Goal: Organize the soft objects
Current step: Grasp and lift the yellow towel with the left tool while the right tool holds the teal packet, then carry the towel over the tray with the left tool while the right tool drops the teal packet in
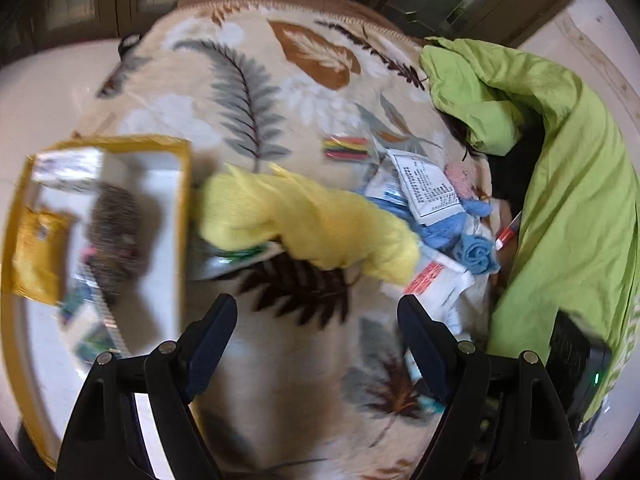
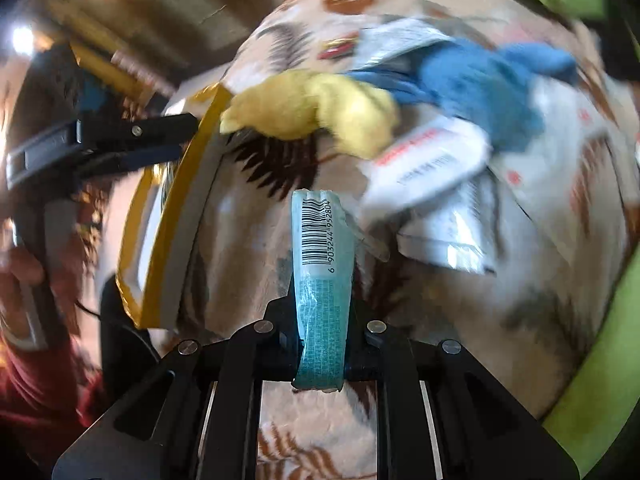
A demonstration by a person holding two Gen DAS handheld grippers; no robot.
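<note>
My left gripper (image 1: 318,312) is open and empty above a leaf-patterned blanket (image 1: 280,92). Just ahead of it lies a yellow cloth (image 1: 308,228), with blue cloths (image 1: 476,254) and white packets (image 1: 430,190) to its right. A yellow-edged box (image 1: 182,216) at the left holds a grey fuzzy item (image 1: 116,240) and a yellow packet (image 1: 36,256). My right gripper (image 2: 322,308) is shut on a teal packet (image 2: 322,240) with a barcode, held above the blanket. The yellow cloth (image 2: 316,114), blue cloth (image 2: 484,80) and box edge (image 2: 176,200) lie beyond it.
A green quilt (image 1: 560,168) is heaped along the right side. A pack of coloured sticks (image 1: 346,149) lies mid-blanket. The left gripper's body (image 2: 120,140) and the person's hand (image 2: 24,268) show at the left of the right wrist view. White floor surrounds the box.
</note>
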